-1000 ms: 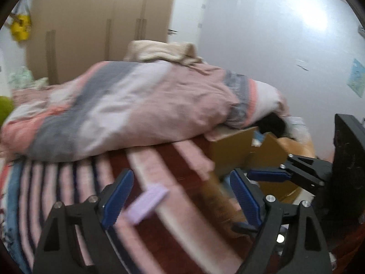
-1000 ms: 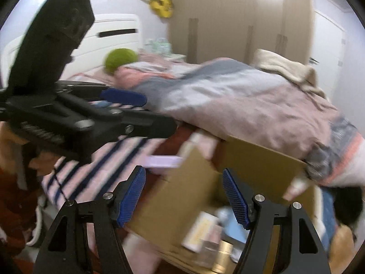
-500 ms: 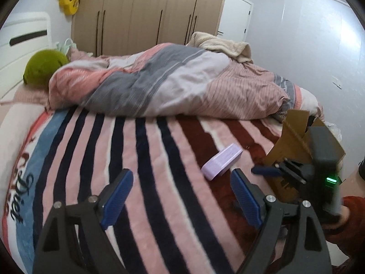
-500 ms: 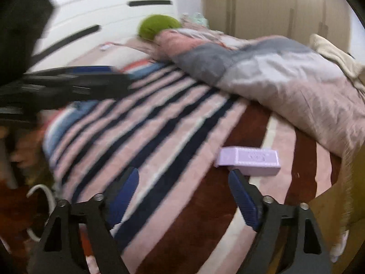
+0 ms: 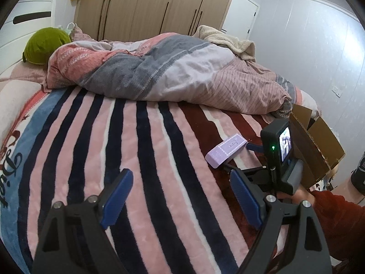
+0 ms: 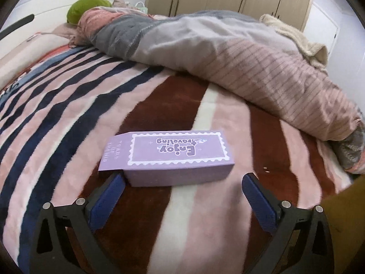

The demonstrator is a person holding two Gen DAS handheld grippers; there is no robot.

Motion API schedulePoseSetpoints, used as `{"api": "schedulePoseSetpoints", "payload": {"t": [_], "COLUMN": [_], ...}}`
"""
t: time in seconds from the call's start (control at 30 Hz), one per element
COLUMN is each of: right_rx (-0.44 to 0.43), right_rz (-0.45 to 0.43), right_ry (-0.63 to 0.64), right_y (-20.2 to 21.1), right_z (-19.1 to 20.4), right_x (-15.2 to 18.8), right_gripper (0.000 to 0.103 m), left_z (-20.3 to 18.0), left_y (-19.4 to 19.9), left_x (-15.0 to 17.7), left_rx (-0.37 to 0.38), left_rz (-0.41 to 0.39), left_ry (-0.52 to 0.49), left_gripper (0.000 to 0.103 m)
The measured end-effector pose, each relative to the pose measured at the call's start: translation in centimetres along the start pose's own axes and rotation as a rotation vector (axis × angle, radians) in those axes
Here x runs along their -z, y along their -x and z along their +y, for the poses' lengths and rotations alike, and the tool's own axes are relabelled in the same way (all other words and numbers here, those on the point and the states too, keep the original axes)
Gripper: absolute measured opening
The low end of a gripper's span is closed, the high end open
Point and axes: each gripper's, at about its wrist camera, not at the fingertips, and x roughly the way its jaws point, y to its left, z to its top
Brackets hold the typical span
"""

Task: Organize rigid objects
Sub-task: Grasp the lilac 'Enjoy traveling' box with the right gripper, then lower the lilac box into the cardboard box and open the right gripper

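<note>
A purple box [image 6: 168, 153] printed "Enjoy traveling" lies flat on the striped blanket [image 6: 68, 114], its end flap open at the left. My right gripper [image 6: 182, 179] sits low just in front of it. Its jaws are opening wide, and the blue pads [image 6: 107, 201] stand at either end of the box's near side without pressing on it. In the left wrist view the same purple box [image 5: 225, 150] lies at the right, with the right gripper [image 5: 238, 157] at it. My left gripper [image 5: 180, 175] hovers open over the stripes, nothing between its fingers.
A rumpled pink and grey duvet [image 5: 159, 68] fills the far half of the bed, with a green pillow [image 5: 43, 45] at the headboard. An open cardboard box [image 5: 314, 141] stands off the bed's right edge. A red sleeve [image 5: 330, 217] shows behind the right gripper. Wardrobes line the back wall.
The right gripper swung from above the cardboard box over to the bed, dropped down to the purple box, and its jaws widened. The left gripper turned towards the bed and sank.
</note>
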Motion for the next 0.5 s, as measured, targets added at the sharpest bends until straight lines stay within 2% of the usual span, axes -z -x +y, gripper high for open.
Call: {"api": "schedulePoseSetpoints", "payload": {"t": [0.03,0.1,0.17,0.27,0.37,0.5], "right_rx": [-0.012,-0.015,-0.001,-0.027,-0.128,-0.244], "right_rz": [-0.005,-0.018,-0.032,-0.064,-0.078,-0.112], "right_ry": [-0.002,-0.004,0.000,0.002,0.000,0.064], "right_y": [0.1,0.3,0.8,2.3,4.5,8.3], "right_z": [-0.1,-0.2,0.2,0.6,1.7,4.3], "right_x": [0.1,0.1,0.2,0.3,0.1,-0.4], "right_gripper": [0.102,0.082,0.083,0.083,0.083,0.083], "left_z": [-0.1,-0.3,-0.5,-1.1,-1.9,-3.2], "left_y": [-0.1,-0.1,-0.1,-0.1,-0.2,0.1], "left_x": [0.0,-0.1,-0.2,-0.3,-0.6,-0.9], "left_rx": [0.000,0.001,0.007,0.018,0.035,0.085], "left_rz": [0.002,0.007,0.010,0.016,0.027,0.036], "left_ry": [-0.001,-0.003,-0.006,-0.015,-0.030,-0.042], "left_gripper": [0.085,0.085,0.085,0.085,0.085,0.085]}}
